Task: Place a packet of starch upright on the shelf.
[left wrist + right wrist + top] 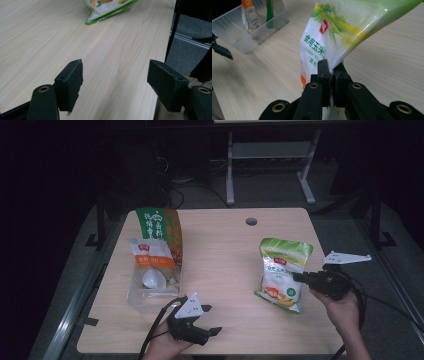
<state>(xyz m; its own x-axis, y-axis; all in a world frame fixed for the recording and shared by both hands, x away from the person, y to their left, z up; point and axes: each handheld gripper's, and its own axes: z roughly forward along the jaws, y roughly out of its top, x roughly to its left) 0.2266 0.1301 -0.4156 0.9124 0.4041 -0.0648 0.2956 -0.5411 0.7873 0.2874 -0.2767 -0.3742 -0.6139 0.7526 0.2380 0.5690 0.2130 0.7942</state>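
A white and green corn starch bag [282, 272] lies on the right half of the wooden table [225, 270]. My right gripper [298, 277] is shut on the bag's right edge; in the right gripper view the jaws pinch the bag [337, 37] between them at the gripper [333, 72]. My left gripper [209, 320] hovers open near the table's front edge, its fingers [71, 82] spread wide over bare wood with nothing between them. The bag's bottom corner [107, 10] lies ahead of it.
A clear plastic bin [150, 292] on the left holds an orange and white packet [152, 260] and a green and orange bag [160, 227]. The bin [244, 27] also appears in the right gripper view. A cable hole [251, 221] sits near the table's far edge.
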